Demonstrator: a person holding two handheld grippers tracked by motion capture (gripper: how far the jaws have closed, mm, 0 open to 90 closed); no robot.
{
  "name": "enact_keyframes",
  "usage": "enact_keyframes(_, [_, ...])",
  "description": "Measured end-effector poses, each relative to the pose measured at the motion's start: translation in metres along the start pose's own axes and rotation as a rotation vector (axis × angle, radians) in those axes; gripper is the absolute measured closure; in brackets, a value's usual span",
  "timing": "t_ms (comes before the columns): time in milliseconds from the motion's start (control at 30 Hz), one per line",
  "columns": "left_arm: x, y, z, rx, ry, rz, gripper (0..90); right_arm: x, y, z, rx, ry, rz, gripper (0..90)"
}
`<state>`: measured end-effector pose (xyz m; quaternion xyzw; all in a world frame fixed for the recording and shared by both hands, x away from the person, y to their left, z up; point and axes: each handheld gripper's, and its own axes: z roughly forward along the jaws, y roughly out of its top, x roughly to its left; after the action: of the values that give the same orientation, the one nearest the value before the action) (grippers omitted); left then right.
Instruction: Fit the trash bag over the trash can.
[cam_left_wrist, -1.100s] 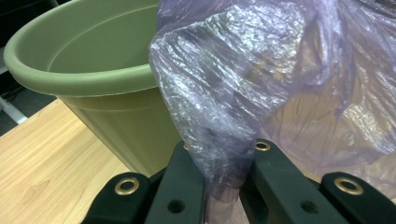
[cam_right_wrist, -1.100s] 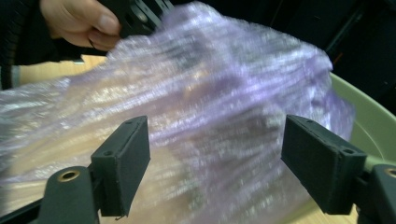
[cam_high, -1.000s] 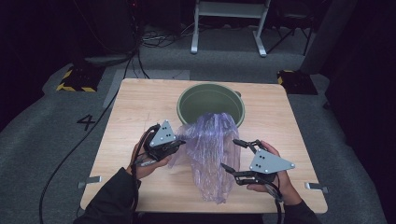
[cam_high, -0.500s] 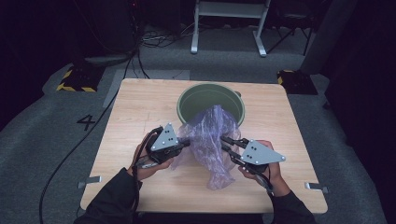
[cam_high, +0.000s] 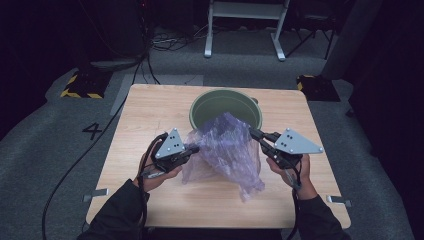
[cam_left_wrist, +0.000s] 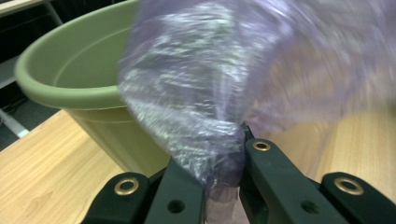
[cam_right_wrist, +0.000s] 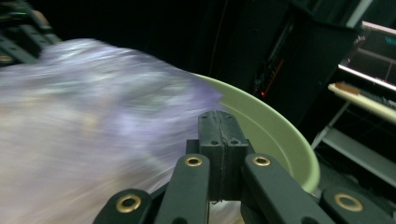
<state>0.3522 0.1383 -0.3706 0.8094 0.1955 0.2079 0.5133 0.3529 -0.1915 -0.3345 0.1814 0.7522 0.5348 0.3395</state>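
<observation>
A crumpled purple see-through plastic bag (cam_high: 227, 150) hangs between my two grippers over the wooden table (cam_high: 150, 110), in front of a green bucket (cam_high: 200, 102). My left gripper (cam_high: 195, 148) is shut on the bag's left edge; in the left gripper view the film (cam_left_wrist: 201, 93) is bunched between the jaws (cam_left_wrist: 222, 154), with the bucket (cam_left_wrist: 70, 70) behind. My right gripper (cam_high: 252, 133) has just been closing and is shut on the bag's right edge near the bucket rim. In the right gripper view its jaws (cam_right_wrist: 218, 121) are pressed together beside the blurred bag (cam_right_wrist: 93, 116) and bucket (cam_right_wrist: 271, 126).
The bucket stands at the table's far middle. On the dark floor beyond are a white metal stand (cam_high: 245, 25), cables, and yellow-black striped blocks (cam_high: 80, 85) at both far table corners. A "4" (cam_high: 93, 131) is marked on the floor at left.
My right gripper, open beside the bag a second ago, has shut on the bag's right edge and risen toward the bucket, lifting that side. The left gripper has held still.
</observation>
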Motion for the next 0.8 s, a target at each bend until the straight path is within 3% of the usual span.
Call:
enact_keyframes(133, [0.000, 0.000, 0.000, -0.007, 0.007, -0.004, 89.3, -0.012, -0.003, 0.007, 0.016, 0.010, 0.057, 90.0])
enact_keyframes(233, [-0.002, 0.000, 0.000, -0.005, 0.004, 0.002, 89.3, -0.011, -0.005, 0.004, 0.000, 0.026, 0.066, 85.3])
enact_keyframes(467, [-0.003, 0.000, 0.001, 0.007, 0.011, 0.005, 89.3, -0.001, -0.007, -0.016, 0.010, 0.082, 0.043, 56.3])
enact_keyframes(533, [-0.003, 0.000, 0.001, 0.010, 0.013, 0.005, 89.3, 0.005, -0.006, -0.027, 0.005, 0.086, 0.042, 44.7])
enact_keyframes(633, [-0.005, 0.000, 0.001, 0.020, 0.015, 0.012, 89.4, 0.018, -0.006, -0.043, 0.009, 0.131, 0.029, 31.9])
enact_keyframes(800, [-0.004, 0.000, 0.003, 0.030, 0.021, 0.009, 89.4, 0.047, -0.004, -0.066, -0.008, 0.230, 0.012, 22.0])
